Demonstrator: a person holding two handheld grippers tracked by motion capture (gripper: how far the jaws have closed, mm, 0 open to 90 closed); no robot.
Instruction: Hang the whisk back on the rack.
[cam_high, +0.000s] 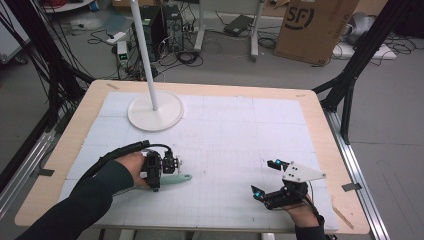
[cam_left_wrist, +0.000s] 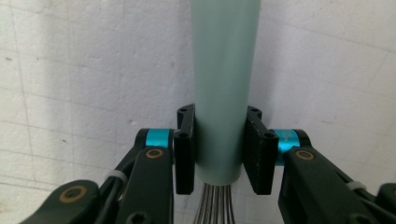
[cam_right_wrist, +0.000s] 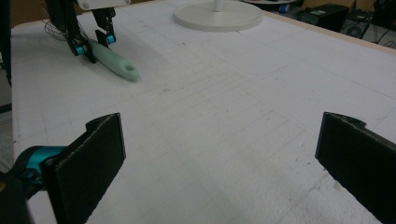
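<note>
A whisk with a pale green handle (cam_high: 177, 179) lies on the white mat at the front left, its handle end pointing right. My left gripper (cam_high: 158, 181) comes down on it from above. In the left gripper view the handle (cam_left_wrist: 224, 70) runs up between the two black pads (cam_left_wrist: 185, 149), which press on both its sides just above the steel wires (cam_left_wrist: 215, 205); my left gripper (cam_left_wrist: 219, 149) is shut on it. My right gripper (cam_high: 264, 178) rests at the front right, wide open with nothing between its jaws (cam_right_wrist: 219, 154). Its view looks across at the whisk (cam_right_wrist: 116, 65) and the left gripper (cam_right_wrist: 95, 46).
A white round stand base (cam_high: 155, 111) with a thin upright pole stands at the back left of the mat (cam_high: 225, 130). The wooden table edge (cam_high: 320, 120) borders the mat. Cables, computer cases and a cardboard box (cam_high: 312, 25) sit on the floor behind.
</note>
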